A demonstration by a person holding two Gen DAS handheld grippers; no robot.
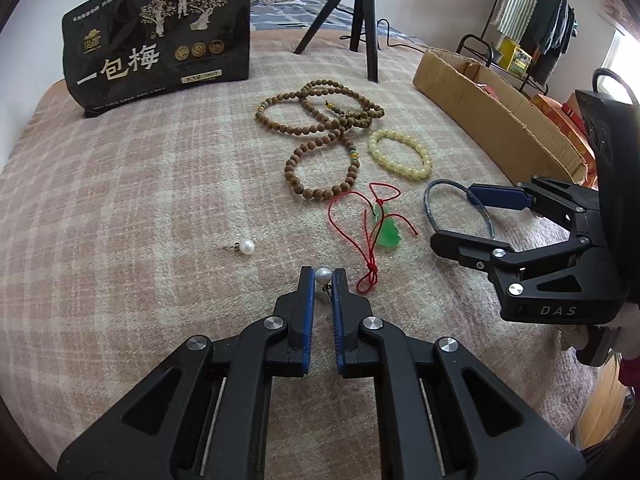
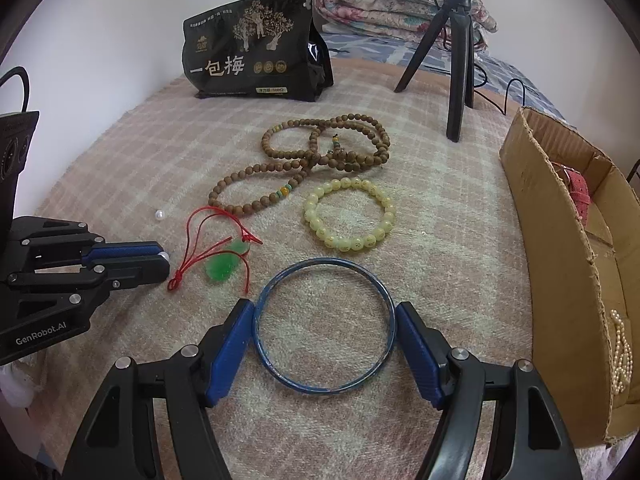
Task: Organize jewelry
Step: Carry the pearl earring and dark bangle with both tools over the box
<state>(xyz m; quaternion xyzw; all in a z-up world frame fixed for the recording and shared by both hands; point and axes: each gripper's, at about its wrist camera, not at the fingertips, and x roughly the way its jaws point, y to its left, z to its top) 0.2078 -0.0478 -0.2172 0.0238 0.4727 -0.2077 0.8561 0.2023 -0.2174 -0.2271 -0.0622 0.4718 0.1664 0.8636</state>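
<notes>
My left gripper (image 1: 323, 274) is shut on a white pearl earring (image 1: 323, 276), pinched at its fingertips just above the plaid blanket. A second pearl earring (image 1: 245, 246) lies loose to its left. My right gripper (image 2: 324, 306) straddles a blue bangle (image 2: 320, 388) that lies flat on the blanket, and both blue pads touch its rim. Beyond them lie a green jade pendant on a red cord (image 2: 219, 270), a yellow bead bracelet (image 2: 348, 245) and a long wooden bead strand (image 2: 256, 168).
An open cardboard box (image 2: 560, 264) stands at the right with a pearl strand (image 2: 622, 356) inside. A black printed bag (image 1: 160, 40) and a black tripod (image 2: 456, 80) stand at the back. Folded quilts lie behind them.
</notes>
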